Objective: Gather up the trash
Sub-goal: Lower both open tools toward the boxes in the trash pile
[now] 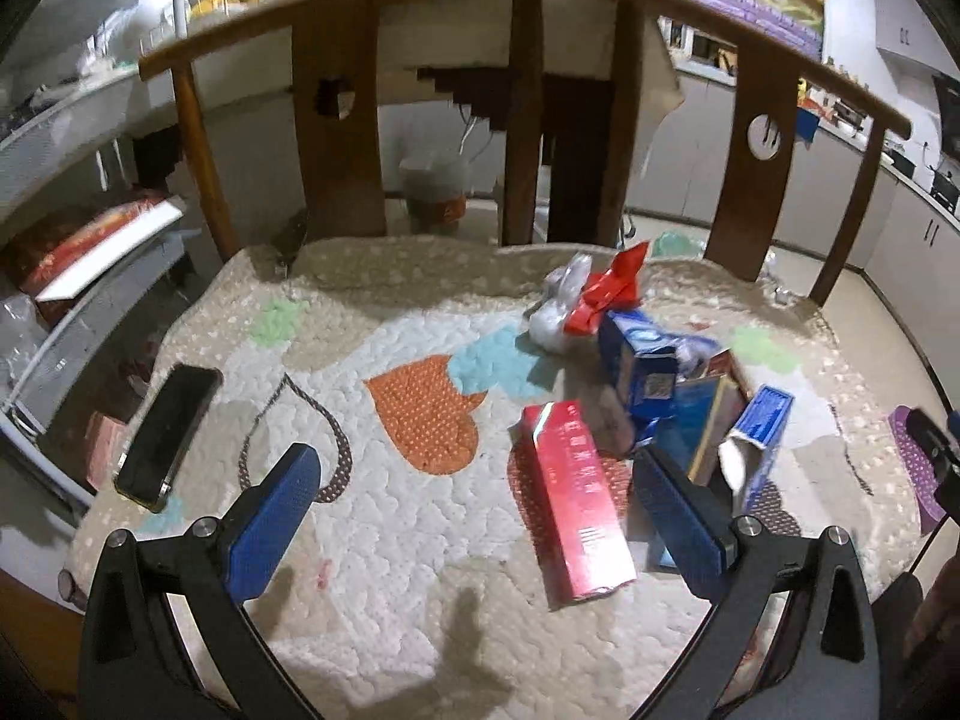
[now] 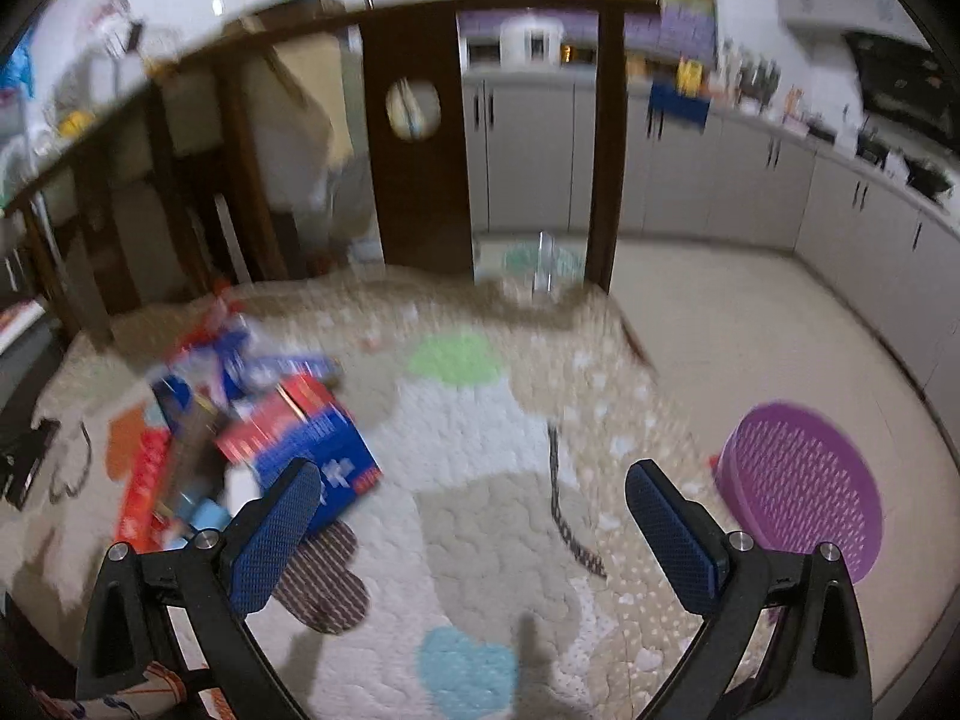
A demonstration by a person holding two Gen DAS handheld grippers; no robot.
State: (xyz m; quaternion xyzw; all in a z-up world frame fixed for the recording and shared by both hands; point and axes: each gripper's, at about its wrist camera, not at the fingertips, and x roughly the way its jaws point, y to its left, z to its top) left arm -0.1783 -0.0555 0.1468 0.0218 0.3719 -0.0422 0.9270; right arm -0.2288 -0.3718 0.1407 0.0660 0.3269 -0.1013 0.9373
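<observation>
Both tongs spread wide, nothing in them: left tongs point(image 1: 474, 516) hang low over the quilted seat pad point(image 1: 372, 570) w/ the red carton point(image 1: 576, 504) just inside the right finger, prob. lined up as first pick. Trash = pile of boxes on the pad: blue carton point(image 1: 639, 360), red wrapper point(image 1: 612, 291), white bag point(image 1: 561, 309), bunched together. Right tongs point(image 2: 471, 531) sit near the purple basket point(image 2: 804, 480), likely the drop spot; view blurred.
</observation>
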